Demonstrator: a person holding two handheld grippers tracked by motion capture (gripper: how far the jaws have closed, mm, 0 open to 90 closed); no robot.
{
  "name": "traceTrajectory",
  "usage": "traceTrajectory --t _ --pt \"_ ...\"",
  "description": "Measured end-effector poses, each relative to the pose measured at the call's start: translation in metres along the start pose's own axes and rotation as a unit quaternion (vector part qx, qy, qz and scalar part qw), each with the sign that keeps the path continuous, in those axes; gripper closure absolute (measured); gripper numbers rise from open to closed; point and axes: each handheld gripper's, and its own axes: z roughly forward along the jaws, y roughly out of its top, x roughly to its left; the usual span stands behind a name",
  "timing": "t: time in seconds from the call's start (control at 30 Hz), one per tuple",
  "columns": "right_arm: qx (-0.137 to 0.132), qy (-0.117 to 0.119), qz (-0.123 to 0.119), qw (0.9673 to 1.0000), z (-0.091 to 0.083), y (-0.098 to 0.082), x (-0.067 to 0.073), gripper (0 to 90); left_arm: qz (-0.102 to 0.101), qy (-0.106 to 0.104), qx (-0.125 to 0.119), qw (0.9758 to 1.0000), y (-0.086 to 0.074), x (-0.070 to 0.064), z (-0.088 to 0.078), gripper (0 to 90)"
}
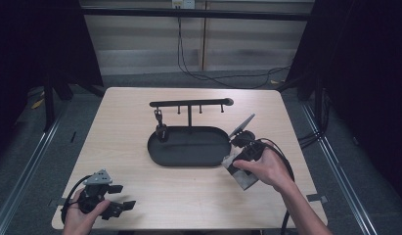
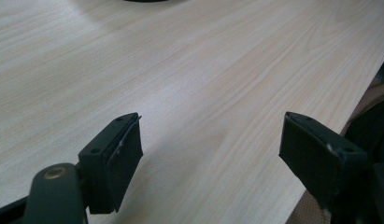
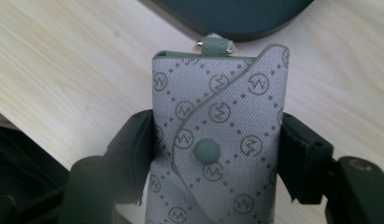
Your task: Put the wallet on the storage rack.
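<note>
Clamping a grey patterned pouch (image 3: 217, 140) by its two sides, the right gripper (image 3: 215, 154) holds it just beside the dark oval tray (image 1: 189, 147) on the wooden table (image 1: 140, 196). Near the table's front left corner, the left gripper (image 2: 210, 154) rests with jaws wide apart, empty.

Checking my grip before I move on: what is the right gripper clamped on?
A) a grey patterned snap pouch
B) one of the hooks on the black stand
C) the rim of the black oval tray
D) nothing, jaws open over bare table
A: in the right gripper view both jaws of the right gripper press the sides of the grey patterned pouch, its snap button facing the camera, just short of the black tray.
</note>
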Motion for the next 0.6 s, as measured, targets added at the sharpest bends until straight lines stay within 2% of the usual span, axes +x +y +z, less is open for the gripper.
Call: traceTrajectory --t 0.27,0.4,0.6 --pt "-0.014 0.005 0.013 0.9998 -0.004 0.017 -0.005 35.1 0.000 -0.003 -0.009 1.0000 0.000 0.000 -0.002 20.8" --pt "-0.022 0.020 0.014 0.9994 -0.004 0.025 -0.005 35.1 0.003 -0.015 -0.025 0.9996 0.001 -0.002 -0.004 19.2" --pt "-0.031 0.017 0.025 0.9991 0.002 0.037 -0.005 35.2 0.004 -0.016 -0.029 0.9994 0.001 -0.003 -0.005 19.1"
